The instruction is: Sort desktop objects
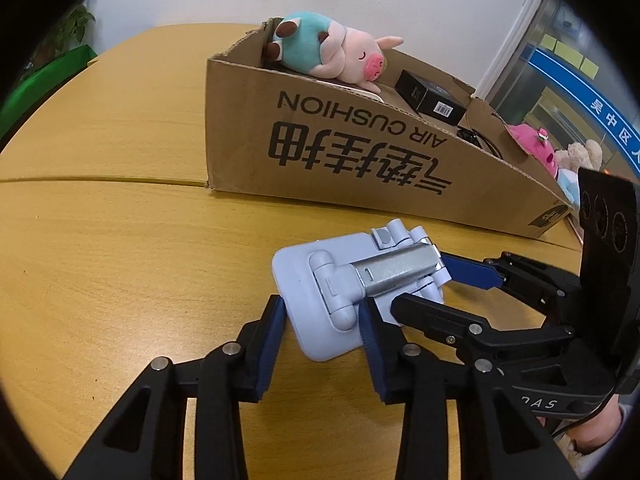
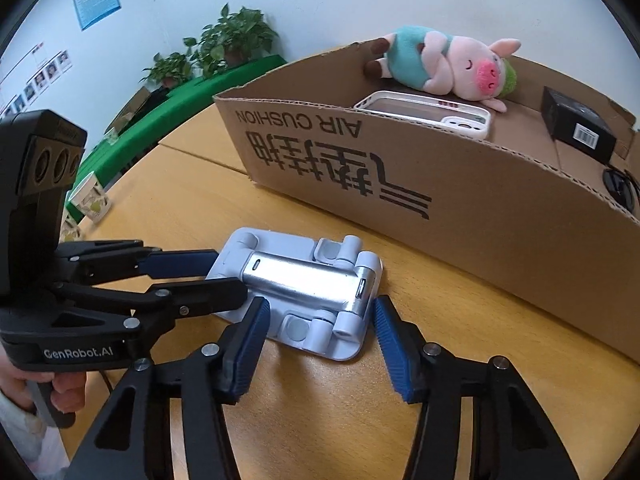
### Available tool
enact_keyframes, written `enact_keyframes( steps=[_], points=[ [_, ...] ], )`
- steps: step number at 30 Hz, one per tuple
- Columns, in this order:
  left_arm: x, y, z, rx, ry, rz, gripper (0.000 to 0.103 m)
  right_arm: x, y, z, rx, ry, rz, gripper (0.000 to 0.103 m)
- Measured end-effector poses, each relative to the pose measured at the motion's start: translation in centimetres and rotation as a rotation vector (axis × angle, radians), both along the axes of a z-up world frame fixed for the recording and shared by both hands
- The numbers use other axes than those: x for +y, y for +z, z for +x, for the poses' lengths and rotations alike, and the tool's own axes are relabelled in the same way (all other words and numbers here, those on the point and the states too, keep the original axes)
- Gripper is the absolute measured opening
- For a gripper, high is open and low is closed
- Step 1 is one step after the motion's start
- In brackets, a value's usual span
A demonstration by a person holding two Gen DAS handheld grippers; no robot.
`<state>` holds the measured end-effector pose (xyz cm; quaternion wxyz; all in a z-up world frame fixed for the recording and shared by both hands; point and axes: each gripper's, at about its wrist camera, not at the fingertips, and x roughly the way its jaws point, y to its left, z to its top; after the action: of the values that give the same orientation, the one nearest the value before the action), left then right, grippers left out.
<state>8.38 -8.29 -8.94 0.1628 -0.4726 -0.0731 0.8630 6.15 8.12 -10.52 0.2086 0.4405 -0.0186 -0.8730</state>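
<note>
A light blue folded phone stand (image 1: pixel 340 292) with a silver metal arm lies flat on the wooden table; it also shows in the right wrist view (image 2: pixel 304 296). My left gripper (image 1: pixel 324 320) has its blue pads on both sides of the stand's near end, shut on it. My right gripper (image 2: pixel 320 336) straddles the stand's other end with its jaws open and a gap at each pad. Each gripper shows in the other's view, the right gripper (image 1: pixel 440 280) from the right and the left gripper (image 2: pixel 224 276) from the left.
A cardboard box (image 1: pixel 360 152) marked AIR CUSHION stands just behind the stand. It holds a plush pig (image 2: pixel 452 64), a white phone case (image 2: pixel 432 114), a black box (image 2: pixel 576 128) and sunglasses (image 2: pixel 620 188). Pink and beige plush toys (image 1: pixel 560 152) lie at the right. Plants (image 2: pixel 236 40) stand beyond the table.
</note>
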Motion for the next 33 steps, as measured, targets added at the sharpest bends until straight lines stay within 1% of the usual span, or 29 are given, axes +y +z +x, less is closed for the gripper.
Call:
enact_keyframes(
  steps=[5,9,13,16,18,22,23,26,30,33],
  points=[
    [0.1,0.3,0.4,0.012,-0.005,-0.013,0.035,-0.1,0.1,0.5,0.008,-0.037,-0.001,0.046],
    [0.1,1.2,0.9,0.040,-0.002,0.011,0.035,0.3,0.8,1.3,0.029,-0.058,-0.016,0.045],
    [0.5,3.6,1.6,0.095,-0.009,0.020,0.035,0.7,2.4,2.2,0.075,-0.088,-0.034,0.045],
    [1.2,6.4,2.1,0.157,-0.023,0.039,0.035,1.4,4.7,3.1,0.132,-0.110,-0.044,0.045],
    [1.8,8.4,2.1,0.203,-0.038,0.041,0.035,2.1,6.9,3.8,0.179,-0.130,-0.064,0.045],
    [3.5,12.1,0.6,0.277,-0.088,0.052,0.035,3.9,10.5,3.9,0.253,-0.169,-0.080,0.045],
    [4.0,12.8,0.2,0.290,-0.099,0.051,0.035,4.5,11.6,3.7,0.278,-0.183,-0.078,0.045],
    [5.5,14.8,-1.9,0.325,-0.131,0.054,0.035,5.9,13.8,2.5,0.316,-0.212,-0.064,0.045],
    [6.7,15.8,-4.7,0.331,-0.159,0.050,0.034,7.9,15.4,0.0,0.329,-0.256,-0.063,0.045],
    [6.9,15.7,-7.0,0.304,-0.166,0.051,0.034,8.8,15.5,-2.0,0.317,-0.272,-0.076,0.045]
  ],
)
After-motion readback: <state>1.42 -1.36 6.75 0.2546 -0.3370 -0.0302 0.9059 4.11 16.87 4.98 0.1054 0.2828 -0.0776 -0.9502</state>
